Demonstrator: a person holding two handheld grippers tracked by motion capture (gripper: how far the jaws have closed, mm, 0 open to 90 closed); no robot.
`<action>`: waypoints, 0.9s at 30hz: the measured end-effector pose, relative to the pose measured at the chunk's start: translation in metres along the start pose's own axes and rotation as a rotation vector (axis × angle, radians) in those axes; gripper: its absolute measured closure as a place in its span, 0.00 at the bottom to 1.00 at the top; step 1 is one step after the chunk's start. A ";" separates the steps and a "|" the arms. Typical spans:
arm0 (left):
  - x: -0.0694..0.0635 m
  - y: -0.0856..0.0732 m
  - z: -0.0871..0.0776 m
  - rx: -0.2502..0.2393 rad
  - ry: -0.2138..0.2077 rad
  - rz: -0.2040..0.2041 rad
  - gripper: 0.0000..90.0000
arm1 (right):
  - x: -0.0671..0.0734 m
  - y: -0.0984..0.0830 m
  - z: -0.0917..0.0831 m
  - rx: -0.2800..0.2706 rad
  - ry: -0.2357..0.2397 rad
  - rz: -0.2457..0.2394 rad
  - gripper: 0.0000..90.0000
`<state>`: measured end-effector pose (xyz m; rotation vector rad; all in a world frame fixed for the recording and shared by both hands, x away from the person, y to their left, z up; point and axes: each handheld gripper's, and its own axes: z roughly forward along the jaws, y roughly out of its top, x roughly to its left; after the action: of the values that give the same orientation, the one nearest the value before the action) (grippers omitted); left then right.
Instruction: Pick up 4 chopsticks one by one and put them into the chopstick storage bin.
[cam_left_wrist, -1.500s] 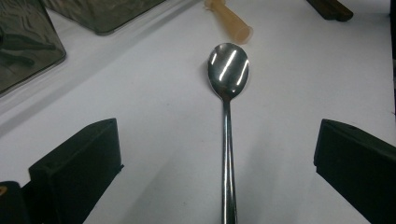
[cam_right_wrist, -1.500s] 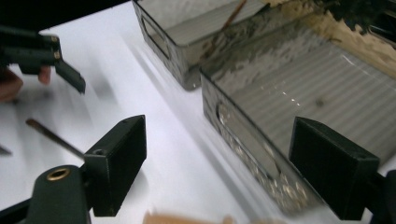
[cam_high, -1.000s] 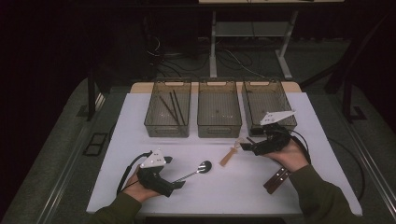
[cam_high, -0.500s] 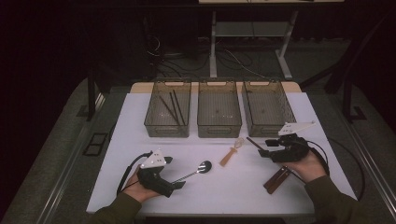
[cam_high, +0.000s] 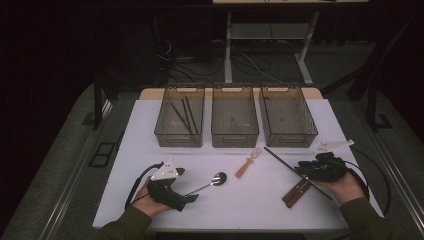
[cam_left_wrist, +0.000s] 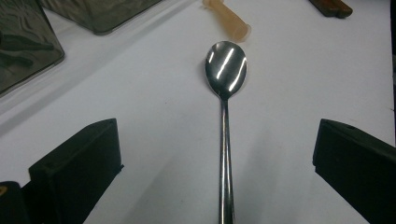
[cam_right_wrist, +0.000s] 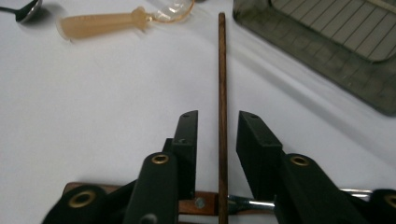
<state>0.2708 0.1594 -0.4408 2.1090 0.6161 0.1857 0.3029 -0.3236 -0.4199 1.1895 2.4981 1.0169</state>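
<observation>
Right gripper (cam_right_wrist: 216, 128) sits low at the right of the white table (cam_high: 150, 130), its 2 jaws straddling a dark wooden chopstick (cam_right_wrist: 221, 70); they have just been closing, yet a narrow gap seems to remain on each side, so the stick is framed, not pinched. That chopstick's long axis runs straight ahead along the jaws toward the right-hand bin (cam_high: 287, 117), crossing a wood-handled knife (cam_high: 296, 192), and this hand is clearly the nearer. Left gripper (cam_left_wrist: 217, 168) rests with jaws spread wide around the handle of a spoon (cam_left_wrist: 226, 70).
</observation>
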 end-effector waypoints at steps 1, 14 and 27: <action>0.000 0.000 0.000 0.001 0.000 0.001 0.00 | 0.000 0.000 0.001 0.011 -0.002 0.005 0.79; -0.001 0.000 0.000 0.001 -0.002 0.002 0.00 | -0.005 -0.006 0.011 0.109 -0.016 -0.003 0.87; -0.001 0.000 -0.001 -0.002 -0.003 0.002 0.00 | -0.004 -0.008 0.013 0.151 -0.020 -0.031 0.90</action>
<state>0.2698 0.1594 -0.4400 2.1080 0.6122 0.1837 0.3065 -0.3231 -0.4353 1.1901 2.6087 0.8179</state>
